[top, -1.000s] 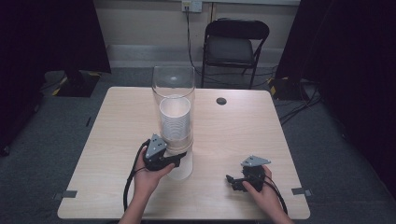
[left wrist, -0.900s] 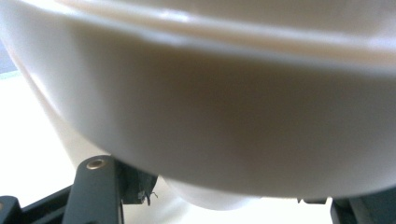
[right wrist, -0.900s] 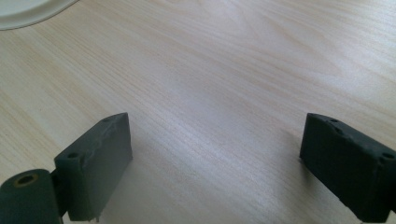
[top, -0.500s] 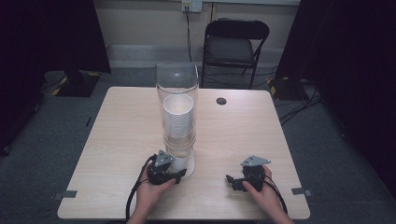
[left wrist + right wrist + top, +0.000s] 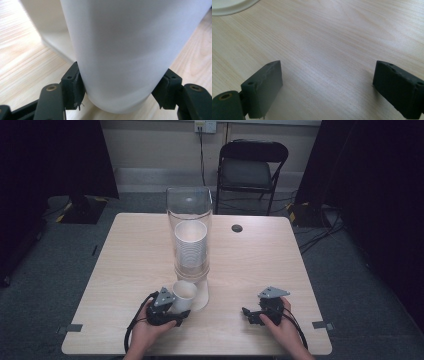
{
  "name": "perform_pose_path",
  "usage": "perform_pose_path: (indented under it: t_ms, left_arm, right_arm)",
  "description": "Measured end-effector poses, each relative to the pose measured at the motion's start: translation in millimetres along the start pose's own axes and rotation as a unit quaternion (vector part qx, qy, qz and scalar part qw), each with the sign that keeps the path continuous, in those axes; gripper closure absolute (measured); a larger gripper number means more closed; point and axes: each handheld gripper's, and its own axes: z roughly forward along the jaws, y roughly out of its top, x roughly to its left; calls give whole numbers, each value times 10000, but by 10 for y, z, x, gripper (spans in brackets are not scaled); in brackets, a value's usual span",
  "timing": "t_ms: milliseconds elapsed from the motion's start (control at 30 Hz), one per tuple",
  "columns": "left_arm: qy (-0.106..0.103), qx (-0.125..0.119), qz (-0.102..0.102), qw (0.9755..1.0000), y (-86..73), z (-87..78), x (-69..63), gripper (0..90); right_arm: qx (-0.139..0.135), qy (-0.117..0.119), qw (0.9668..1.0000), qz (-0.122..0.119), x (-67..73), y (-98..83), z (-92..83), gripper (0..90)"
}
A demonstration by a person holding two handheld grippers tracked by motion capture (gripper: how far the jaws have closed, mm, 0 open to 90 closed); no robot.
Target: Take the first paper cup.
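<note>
High view: the left gripper [image 5: 172, 312] holds a white cup [image 5: 184, 295] just beside the foot of the clear tube [image 5: 190, 235], which has a stack of cups [image 5: 190, 247] inside. The right gripper [image 5: 257, 314] rests on the table [image 5: 250, 260], well apart.

Left gripper view: both jaws press the cup's sides. I think the cup is just out of the stack; next it needs lifting away.

Right gripper view: jaws wide open, holding nothing. There is bare wood all around, and the near table edge is close.

Matt white cup [image 5: 120, 50], pale wood-grain table [image 5: 332, 37]
</note>
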Motion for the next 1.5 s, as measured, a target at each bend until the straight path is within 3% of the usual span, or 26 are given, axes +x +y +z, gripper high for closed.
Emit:
perform_pose_path:
  t_ms: [67,167,333,567,667,800,867,1033,1100,1133,1167,1200,1267,1300,1500]
  left_arm:
    - [68,-21,60,10000,-55,-83,66,350]
    - [138,-80,-12,9999,-144,-182,166,349]
    - [67,-131,-41,9999,-169,-215,153,348]
    - [-152,-198,77,9997,-154,-156,3,347]
    - [-250,-189,294,9991,-123,-116,-66,347]
    - [-419,-166,435,9980,-55,-26,-215,346]
    - [-477,-178,472,9976,-31,12,-259,346]
    - [-666,-119,627,9957,49,120,-389,346]
    - [-717,-149,620,9954,59,147,-421,345]
    - [-706,-87,704,9950,68,151,-422,346]
    - [-715,-110,675,9951,66,163,-434,346]
    - [-712,-70,711,9949,69,181,-442,345]
    - [-726,-83,709,9948,68,191,-445,345]
    - [-734,-103,739,9945,70,196,-445,345]
    - [-745,-135,825,9937,72,199,-473,344]
  right_arm:
    - [0,9,10000,2,0,0,0,84]
    - [-2,7,10000,-2,0,0,1,84]
    - [0,1,10000,3,0,0,1,82]
    - [4,-3,10000,9,2,1,0,83]
    - [9,10,10000,28,10,-4,-6,84]
    - [148,152,9996,-183,39,44,-40,180]
    - [198,148,9992,-301,88,101,-67,167]
    - [22,481,9982,-353,174,290,-190,168]
    - [-72,718,9966,-397,197,368,-258,187]
    - [-168,946,9947,-355,225,466,-339,244]
    - [-168,946,9947,-355,225,466,-339,244]
    - [-245,1014,9932,-521,284,563,-397,262]
    - [-277,1075,9921,-578,322,620,-419,271]
    - [-320,1253,9903,-516,381,727,-437,279]
    - [-352,1560,9864,-392,514,916,-380,302]
